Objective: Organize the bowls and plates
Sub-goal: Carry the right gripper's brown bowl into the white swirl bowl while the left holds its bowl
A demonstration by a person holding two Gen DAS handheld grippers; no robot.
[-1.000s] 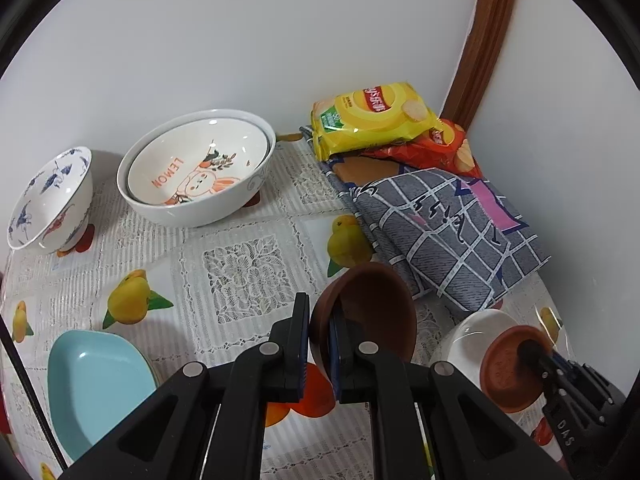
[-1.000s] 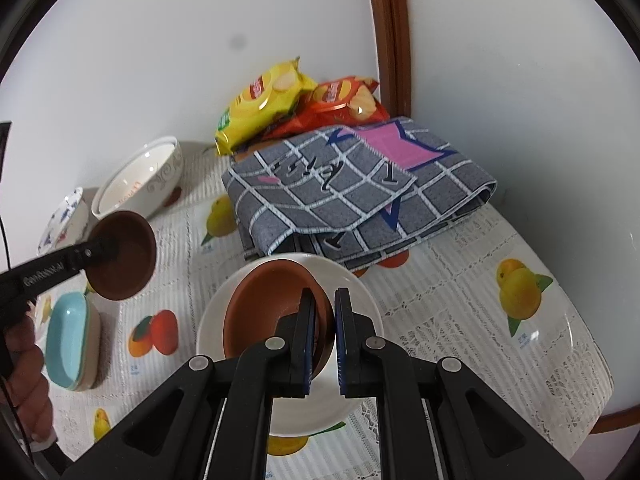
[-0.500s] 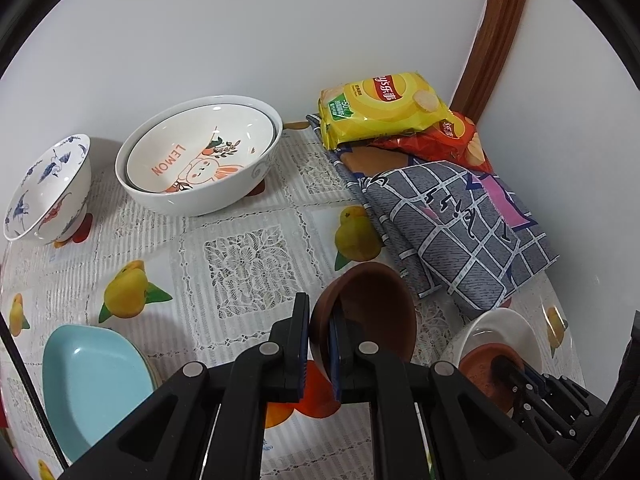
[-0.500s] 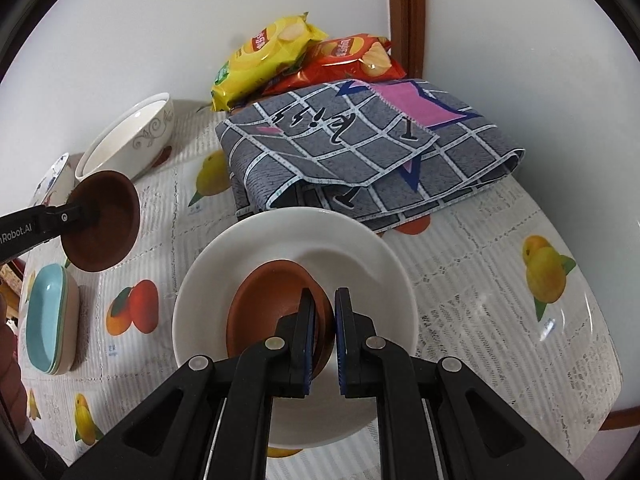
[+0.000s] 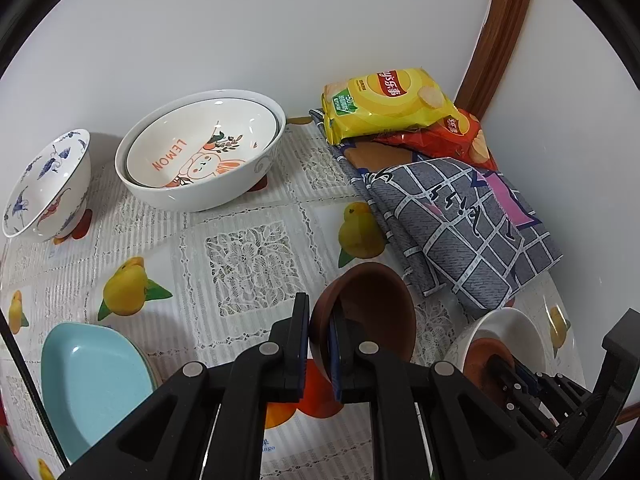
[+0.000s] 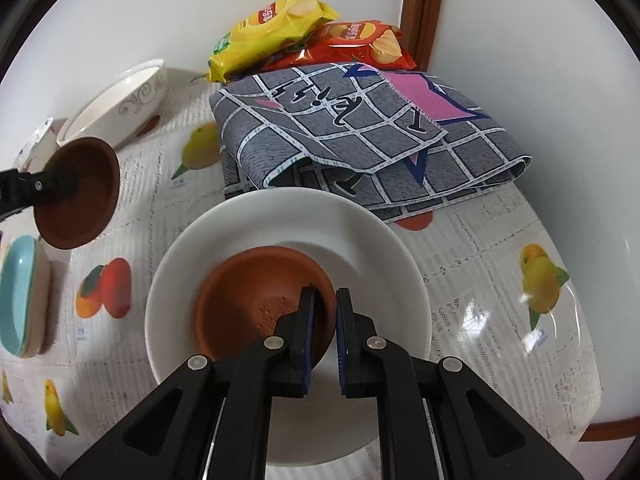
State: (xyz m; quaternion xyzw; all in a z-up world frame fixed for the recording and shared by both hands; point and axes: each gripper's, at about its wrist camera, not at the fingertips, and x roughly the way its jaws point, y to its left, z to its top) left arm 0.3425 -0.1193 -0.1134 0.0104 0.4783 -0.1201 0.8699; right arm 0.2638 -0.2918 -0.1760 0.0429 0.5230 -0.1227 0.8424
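On the worktop, from the left: a blue-patterned bowl; a stack of light-blue dishes; two nested white bowls; the left gripper, clamped on the rim of a brown bowl held clear of the cloth; the right gripper, pinching the rim of a second brown bowl inside the white plate; beyond, a folded grey cloth and crisp bags.
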